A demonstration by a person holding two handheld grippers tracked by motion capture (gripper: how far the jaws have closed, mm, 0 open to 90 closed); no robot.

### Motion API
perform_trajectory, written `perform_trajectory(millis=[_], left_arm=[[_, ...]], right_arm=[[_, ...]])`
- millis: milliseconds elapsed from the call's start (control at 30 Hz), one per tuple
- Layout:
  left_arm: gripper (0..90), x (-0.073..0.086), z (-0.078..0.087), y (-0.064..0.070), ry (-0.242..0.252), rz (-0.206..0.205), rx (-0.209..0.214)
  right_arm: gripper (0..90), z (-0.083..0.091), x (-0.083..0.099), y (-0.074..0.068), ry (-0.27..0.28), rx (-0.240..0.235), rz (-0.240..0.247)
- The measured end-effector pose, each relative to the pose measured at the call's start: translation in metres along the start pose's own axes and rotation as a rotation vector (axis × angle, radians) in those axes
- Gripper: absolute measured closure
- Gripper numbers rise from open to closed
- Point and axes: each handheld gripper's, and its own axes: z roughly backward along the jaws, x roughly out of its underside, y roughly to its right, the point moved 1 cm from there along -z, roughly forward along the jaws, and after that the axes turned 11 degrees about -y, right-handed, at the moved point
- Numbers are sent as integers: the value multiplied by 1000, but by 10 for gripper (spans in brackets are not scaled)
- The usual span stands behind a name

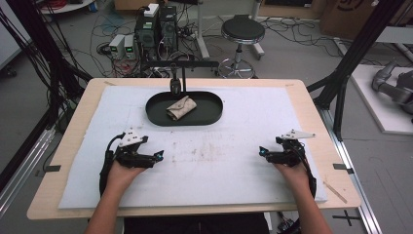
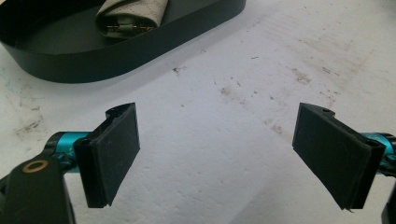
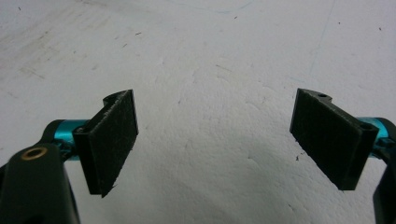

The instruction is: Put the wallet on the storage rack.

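A small folded cloth (image 1: 181, 107) lies inside a dark oval tray (image 1: 212, 114). It is tan and bunched up, a bit like a rolled rag. It sits left of the middle of the tray, and nothing else is in there with it. In the left gripper view the cloth (image 2: 132, 15) peeks over the tray wall (image 2: 140, 46) at the top, and its folded layers show at the end.

The tray sits at the far side of the bench (image 1: 58, 146), on a big white mat (image 1: 219, 161) with some dirty marks on it. A little black stand (image 1: 176, 84) rises just behind the tray.

Both tools are well apart from the tray, down near the person. The left tool (image 1: 159, 155) rests low over the mat with its jaws spread wide and nothing between them. The right tool (image 1: 262, 151) is the same: jaws spread wide, holding nothing. Each one points toward the middle of the mat.

It looks like the work is just at its start or at a pause, with no grab made yet. I think the next move is to reach a tool forward to the tray, go down over the wall, and pinch the cloth at a thick fold. The wall could get in the way, so the tool should come from above.
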Motion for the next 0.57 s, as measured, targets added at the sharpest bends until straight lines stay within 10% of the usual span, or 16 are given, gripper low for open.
perform_trajectory(millis=[567], left_arm=[[149, 1, -1, -1, -12, -4, -11]], right_arm=[[155, -2, 0, -1, -14, -3, 1]])
